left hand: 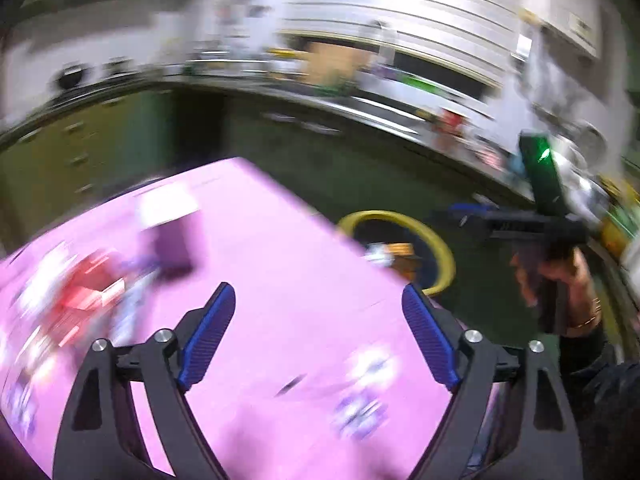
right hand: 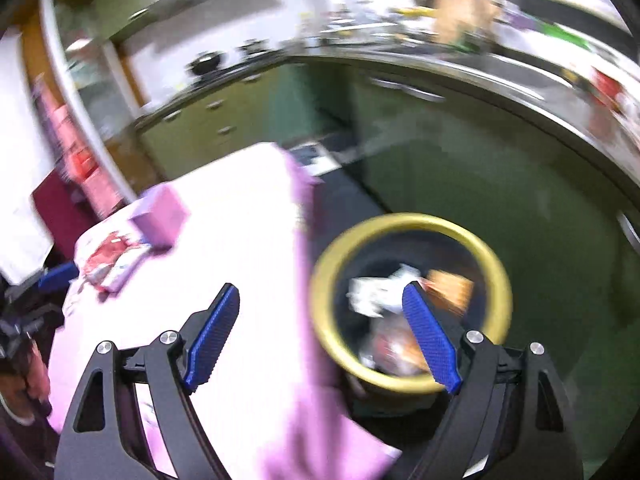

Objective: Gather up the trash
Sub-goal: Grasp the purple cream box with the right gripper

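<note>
Blur smears both views. My left gripper (left hand: 319, 288) stands open over the pink table (left hand: 280, 240), with nothing between its blue pads. My right gripper (right hand: 322, 288) is open and empty too, straddling the table's edge: one finger over the cloth, the other over the yellow-rimmed bin (right hand: 496, 272). Inside the bin lie crumpled white paper (right hand: 372, 292) and an orange wrapper (right hand: 452, 288). On the table sit a red wrapper (left hand: 88, 284) (right hand: 108, 260) and a purple box (left hand: 172, 248) (right hand: 160, 216). White and purple scraps (left hand: 364, 392) lie near my left gripper's right finger.
The bin (left hand: 440, 248) stands on the floor off the table's right corner. A hand (left hand: 560, 276) holds the right gripper beyond it. Green cabinets (right hand: 224, 116) and a cluttered counter (right hand: 440, 60) run along the back. A dark red object (right hand: 56, 208) stands left of the table.
</note>
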A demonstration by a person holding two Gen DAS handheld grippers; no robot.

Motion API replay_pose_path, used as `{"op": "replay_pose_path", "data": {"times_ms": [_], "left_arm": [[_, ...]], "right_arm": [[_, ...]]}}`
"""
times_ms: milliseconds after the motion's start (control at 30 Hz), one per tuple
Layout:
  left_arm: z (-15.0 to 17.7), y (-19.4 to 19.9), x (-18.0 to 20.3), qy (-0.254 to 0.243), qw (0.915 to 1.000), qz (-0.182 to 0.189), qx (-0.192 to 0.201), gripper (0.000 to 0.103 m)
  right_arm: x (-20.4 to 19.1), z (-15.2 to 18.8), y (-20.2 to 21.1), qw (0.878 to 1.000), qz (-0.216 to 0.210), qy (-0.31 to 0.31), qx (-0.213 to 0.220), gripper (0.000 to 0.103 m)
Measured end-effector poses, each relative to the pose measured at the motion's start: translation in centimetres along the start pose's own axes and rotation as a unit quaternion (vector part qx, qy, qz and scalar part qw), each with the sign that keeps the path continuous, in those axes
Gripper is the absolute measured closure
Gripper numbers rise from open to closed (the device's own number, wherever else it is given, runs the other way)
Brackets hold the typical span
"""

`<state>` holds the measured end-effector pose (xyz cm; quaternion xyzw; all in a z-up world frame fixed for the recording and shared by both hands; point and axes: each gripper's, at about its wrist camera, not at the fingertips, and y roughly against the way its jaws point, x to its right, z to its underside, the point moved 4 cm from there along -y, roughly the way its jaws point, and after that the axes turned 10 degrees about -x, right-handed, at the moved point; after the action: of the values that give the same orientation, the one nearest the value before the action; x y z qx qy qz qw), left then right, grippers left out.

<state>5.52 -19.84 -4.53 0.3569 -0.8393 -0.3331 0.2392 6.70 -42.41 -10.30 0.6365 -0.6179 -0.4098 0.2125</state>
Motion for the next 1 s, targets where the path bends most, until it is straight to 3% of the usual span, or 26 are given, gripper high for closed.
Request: {"op": "replay_pose_path", "data": {"times_ms": [100, 200, 267, 433, 533, 767, 1000], "left_arm": [[3.1, 3.6, -4.2, 0.061, 0.9970, -0.040, 0.025, 0.021], [5.3, 6.7, -6.7, 0.090, 0.9912, -0.083, 0.050, 0.017], [6.4, 8.2, -7.8, 0.098, 0.9881, -0.102, 0.062, 0.016], [7.3, 9.8, -9.1, 0.098, 0.9873, -0.102, 0.073, 0.016], [7.4, 10.0, -8.9, 0.088, 0.9875, -0.104, 0.079, 0.014], [7.9, 9.1, -8.8, 0.086, 0.9908, -0.072, 0.076, 0.013], [8.3, 8.1, -9.0, 0.091, 0.9919, -0.060, 0.065, 0.013]], "right_arm": [[-5.9, -1.8, -1.8, 0.999, -0.032, 0.039, 0.008, 0.020], [-12.9, -3.8, -4.1, 0.995, -0.070, 0.073, 0.020, 0.019], [-16.7, -4.8, -6.0, 0.993, -0.072, 0.092, 0.025, 0.019], [-22.9, -6.9, -12.2, 0.994, -0.057, 0.098, 0.001, 0.019], [-24.4, -7.8, -14.8, 0.995, -0.038, 0.093, -0.007, 0.019], [-25.9, -9.1, -20.6, 0.996, 0.007, 0.086, -0.036, 0.020], [-25.1, -9.9, -23.6, 0.996, 0.027, 0.071, -0.056, 0.039]]}}
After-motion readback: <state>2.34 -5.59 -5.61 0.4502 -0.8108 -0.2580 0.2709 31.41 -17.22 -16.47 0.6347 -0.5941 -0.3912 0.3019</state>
